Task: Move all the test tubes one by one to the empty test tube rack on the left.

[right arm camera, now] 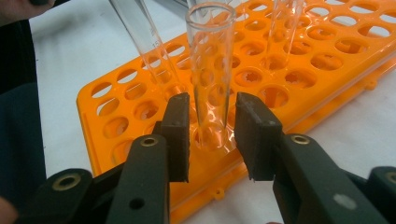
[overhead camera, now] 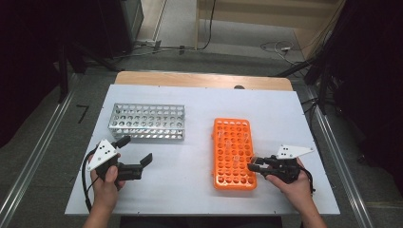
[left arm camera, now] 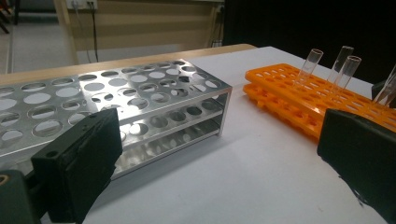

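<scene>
Glass tube between right tool, apparently untouched

We see a silver metal rack standing empty toward the far left of the white surface, its long side parallel to the far edge. Cables lie on the floor beyond.

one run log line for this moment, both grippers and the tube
left gripper: open, idle by silver metal rack | right gripper: jaws either side of clear glass test tube in orange plastic rack, small gaps remain | tube upright
</scene>
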Motion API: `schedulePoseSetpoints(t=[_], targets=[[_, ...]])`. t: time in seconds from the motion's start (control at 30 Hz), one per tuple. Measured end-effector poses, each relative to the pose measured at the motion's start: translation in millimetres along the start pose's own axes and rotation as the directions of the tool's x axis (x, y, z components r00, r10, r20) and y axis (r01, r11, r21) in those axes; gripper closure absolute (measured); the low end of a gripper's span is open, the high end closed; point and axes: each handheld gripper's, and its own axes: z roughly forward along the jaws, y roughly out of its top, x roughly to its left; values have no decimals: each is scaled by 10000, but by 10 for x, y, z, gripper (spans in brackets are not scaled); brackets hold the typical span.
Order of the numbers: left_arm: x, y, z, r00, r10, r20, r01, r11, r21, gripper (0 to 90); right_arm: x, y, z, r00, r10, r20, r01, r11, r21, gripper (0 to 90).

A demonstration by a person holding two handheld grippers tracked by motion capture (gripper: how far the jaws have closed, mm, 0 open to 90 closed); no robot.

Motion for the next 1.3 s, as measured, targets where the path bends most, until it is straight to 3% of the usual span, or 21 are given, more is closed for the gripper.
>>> schedulePoseSetpoints(t=[0.13,0.27,0.5,0.7,0.97,1.1,1.2,1.3], targets=[[-4,3,-2,10000,32,2,-32,10000,-7,0,44,-18,10,9985,-418,352,422,9991,-88,657],[-6,3,-4,10000,36,1,-36,10000,3,0,74,-14,43,9974,-592,410,597,9981,-114,728],[-15,0,1,10000,56,19,-57,10000,38,0,28,5,32,9997,-141,211,142,9999,-30,735],[-35,6,2,10000,83,48,-84,10000,22,0,46,45,14,9992,-185,349,182,9998,79,735],[-48,22,-7,10000,76,41,-76,10000,-4,0,68,156,-107,9986,109,511,-91,9993,-350,737],[-65,34,1,10000,9,-55,-9,10000,23,0,73,214,-159,9966,132,809,-89,9986,-527,737],[-89,48,11,9999,85,-71,-85,9999,103,0,60,251,-218,9949,521,866,-454,9959,-776,738],[-116,71,15,9999,155,9,-155,9998,82,0,66,299,-268,9944,455,956,-367,9951,-920,738]])
